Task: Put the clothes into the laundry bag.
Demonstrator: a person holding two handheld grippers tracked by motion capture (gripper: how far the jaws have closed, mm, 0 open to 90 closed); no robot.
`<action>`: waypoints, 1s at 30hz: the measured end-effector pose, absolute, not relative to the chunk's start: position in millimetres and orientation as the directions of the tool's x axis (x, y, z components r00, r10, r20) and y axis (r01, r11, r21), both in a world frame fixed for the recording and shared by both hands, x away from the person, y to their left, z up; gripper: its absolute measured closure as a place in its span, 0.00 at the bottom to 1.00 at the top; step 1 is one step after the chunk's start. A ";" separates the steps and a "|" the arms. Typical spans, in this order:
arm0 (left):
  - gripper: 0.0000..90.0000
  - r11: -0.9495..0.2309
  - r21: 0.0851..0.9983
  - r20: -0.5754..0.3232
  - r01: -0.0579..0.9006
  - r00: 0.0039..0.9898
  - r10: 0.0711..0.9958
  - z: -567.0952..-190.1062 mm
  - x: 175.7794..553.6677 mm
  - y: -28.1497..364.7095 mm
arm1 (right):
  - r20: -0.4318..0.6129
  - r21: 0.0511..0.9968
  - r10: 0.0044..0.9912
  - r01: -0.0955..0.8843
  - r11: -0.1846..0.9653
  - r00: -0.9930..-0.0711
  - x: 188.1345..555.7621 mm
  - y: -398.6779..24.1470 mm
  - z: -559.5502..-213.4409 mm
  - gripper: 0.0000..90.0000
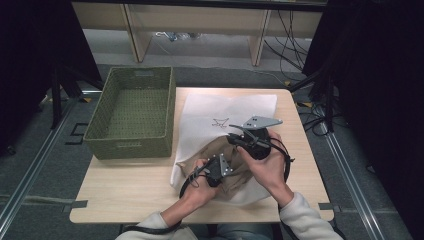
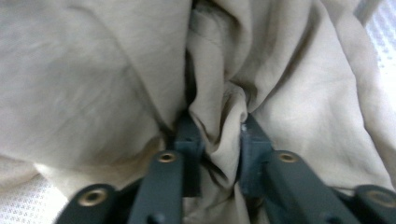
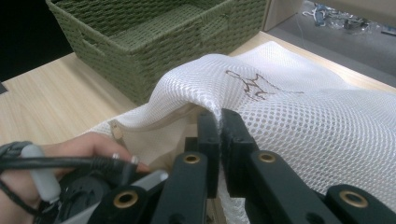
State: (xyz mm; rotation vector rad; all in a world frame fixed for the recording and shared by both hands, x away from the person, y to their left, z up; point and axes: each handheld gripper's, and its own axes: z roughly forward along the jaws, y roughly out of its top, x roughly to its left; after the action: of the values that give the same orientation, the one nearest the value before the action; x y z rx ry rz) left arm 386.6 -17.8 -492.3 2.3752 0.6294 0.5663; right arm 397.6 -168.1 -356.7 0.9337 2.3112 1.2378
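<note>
A: Centrally, lower middle of the high view: white mesh bag (image 1: 227, 112) on the table (image 1: 125, 192), beige garment (image 2: 93, 74) in its mouth.

B: Grips?

A: Right gripper (image 3: 219, 122) clenched on the bag's rim; left gripper (image 2: 217, 135) pinching a garment fold (soft, light, likely to slip). Best taken at bunched folds.
</note>
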 end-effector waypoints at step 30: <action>0.49 -0.531 0.806 0.199 0.261 0.725 0.659 -470.1 405.8 -12.2 | 0.013 0.841 0.714 0.394 0.371 -0.700 398.5 -173.5 -353.2 0.98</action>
State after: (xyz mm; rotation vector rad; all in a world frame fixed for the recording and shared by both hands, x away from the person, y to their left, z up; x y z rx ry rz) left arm 405.8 -12.2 -470.1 2.1224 0.6941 0.6311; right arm 398.5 -173.5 -353.2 0.9683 2.2831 1.2551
